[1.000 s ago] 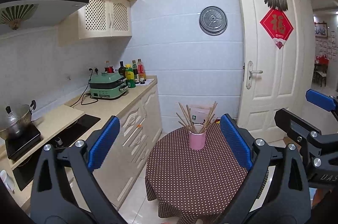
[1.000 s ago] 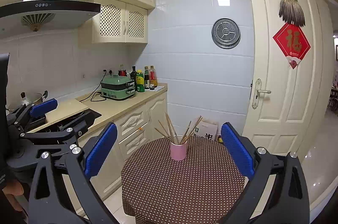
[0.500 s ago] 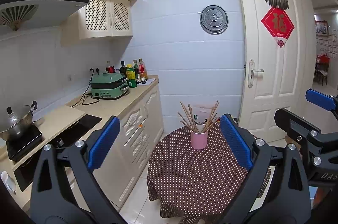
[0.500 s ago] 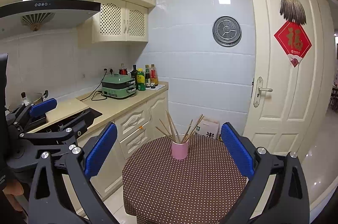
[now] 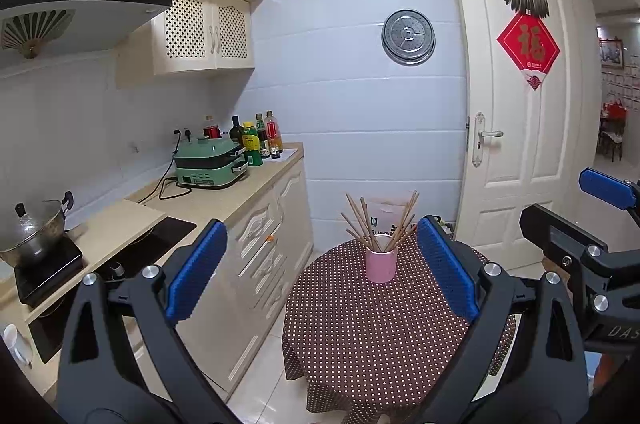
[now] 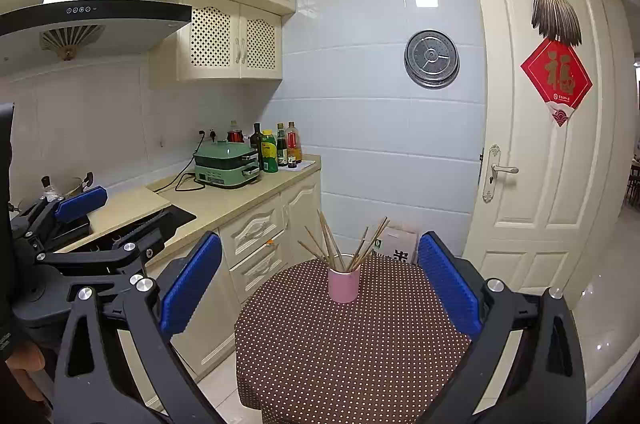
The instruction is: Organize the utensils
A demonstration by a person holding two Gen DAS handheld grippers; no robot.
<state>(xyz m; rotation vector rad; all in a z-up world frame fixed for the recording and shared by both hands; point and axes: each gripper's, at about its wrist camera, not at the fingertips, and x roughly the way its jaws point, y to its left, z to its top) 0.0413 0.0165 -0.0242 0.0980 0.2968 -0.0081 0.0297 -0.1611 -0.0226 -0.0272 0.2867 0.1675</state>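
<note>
A pink cup with several wooden chopsticks fanned out in it stands on a round table with a brown dotted cloth. It also shows in the right wrist view, chopsticks upright. My left gripper is open and empty, held well back from the table. My right gripper is open and empty, also short of the table. Each gripper shows at the other view's edge.
A kitchen counter runs along the left with a green cooker, bottles, an induction hob and a pot. A closed white door stands behind the table. A white bag sits on the floor behind the table.
Both views have shifted slightly; the table and cup sit a little further right and lower in the frames. Both grippers stay open and empty.
</note>
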